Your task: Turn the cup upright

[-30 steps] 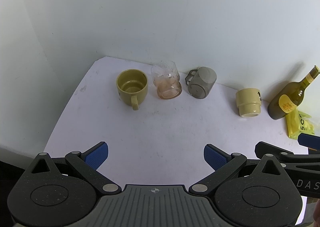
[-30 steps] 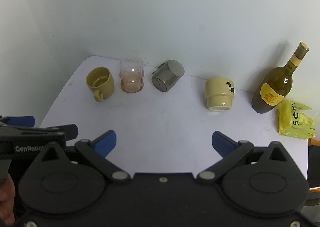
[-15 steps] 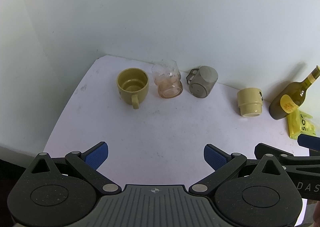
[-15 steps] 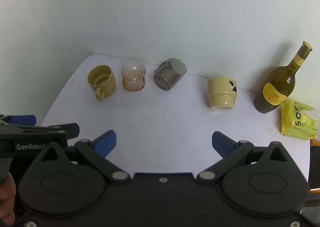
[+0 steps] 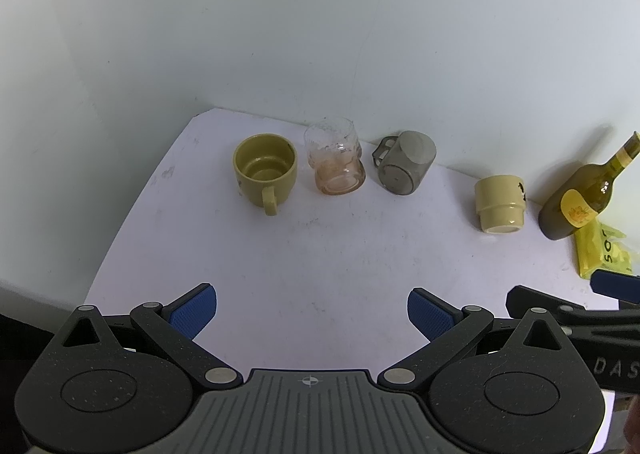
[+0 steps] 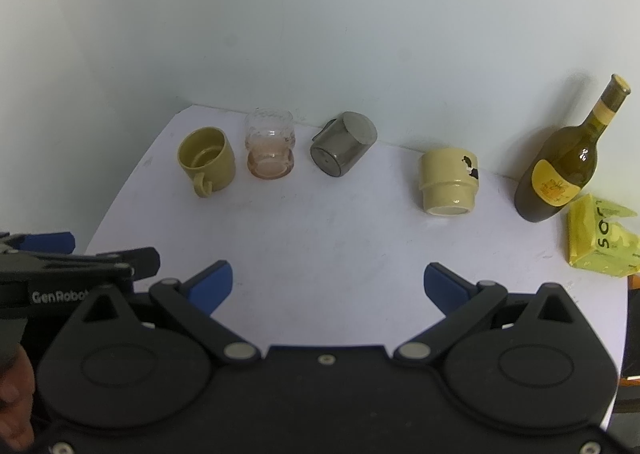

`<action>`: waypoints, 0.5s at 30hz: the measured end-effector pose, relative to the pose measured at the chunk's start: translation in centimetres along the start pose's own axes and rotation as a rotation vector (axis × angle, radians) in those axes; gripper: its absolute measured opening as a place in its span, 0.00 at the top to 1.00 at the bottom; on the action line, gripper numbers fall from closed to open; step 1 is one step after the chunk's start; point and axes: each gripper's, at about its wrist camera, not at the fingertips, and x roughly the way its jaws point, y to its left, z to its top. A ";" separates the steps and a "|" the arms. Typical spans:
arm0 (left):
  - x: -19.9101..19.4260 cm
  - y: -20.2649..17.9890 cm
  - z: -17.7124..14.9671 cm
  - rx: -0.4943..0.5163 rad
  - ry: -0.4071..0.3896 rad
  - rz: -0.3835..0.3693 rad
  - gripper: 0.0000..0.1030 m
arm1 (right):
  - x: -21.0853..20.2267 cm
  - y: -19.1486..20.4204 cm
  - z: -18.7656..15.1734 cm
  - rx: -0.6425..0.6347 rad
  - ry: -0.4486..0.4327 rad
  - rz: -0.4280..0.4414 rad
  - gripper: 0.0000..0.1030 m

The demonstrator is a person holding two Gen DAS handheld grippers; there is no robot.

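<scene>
A cream ceramic cup [image 6: 448, 184] stands upside down on the white table [image 6: 320, 238], right of centre; it also shows in the left wrist view [image 5: 500, 203]. A grey metal mug [image 6: 343, 149] [image 5: 406, 162] lies tilted on its side near the back wall. An olive mug [image 6: 206, 158] [image 5: 265, 170] and a pinkish glass [image 6: 271, 148] [image 5: 336, 162] stand upright at the back left. My left gripper [image 5: 312, 306] and right gripper [image 6: 328, 282] are both open and empty, held over the table's front edge, well short of the cups.
A wine bottle [image 6: 564, 170] stands at the back right by the wall, with a yellow packet [image 6: 596, 240] in front of it. The wall runs close behind the row of cups. The table's left edge curves away beside the olive mug.
Both views have shifted slightly; the cups sit a touch further right and lower in frame. Both grippers stay open and nothing on the table has moved.
</scene>
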 end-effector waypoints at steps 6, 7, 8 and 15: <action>0.2 1.0 -0.4 -0.020 -0.033 0.014 0.00 | 3.6 -3.1 -0.4 -0.092 -0.172 -0.083 0.00; 0.2 1.4 -0.7 -0.034 -0.045 0.027 0.00 | 4.4 -3.4 -0.3 -0.114 -0.174 -0.099 0.00; 0.2 1.7 -0.8 -0.043 -0.048 0.029 0.00 | 5.1 -3.8 -0.1 -0.125 -0.171 -0.112 0.00; 0.4 4.5 -1.0 -0.177 -0.026 -0.015 0.00 | 14.7 -9.3 2.1 -0.141 -0.108 -0.192 0.11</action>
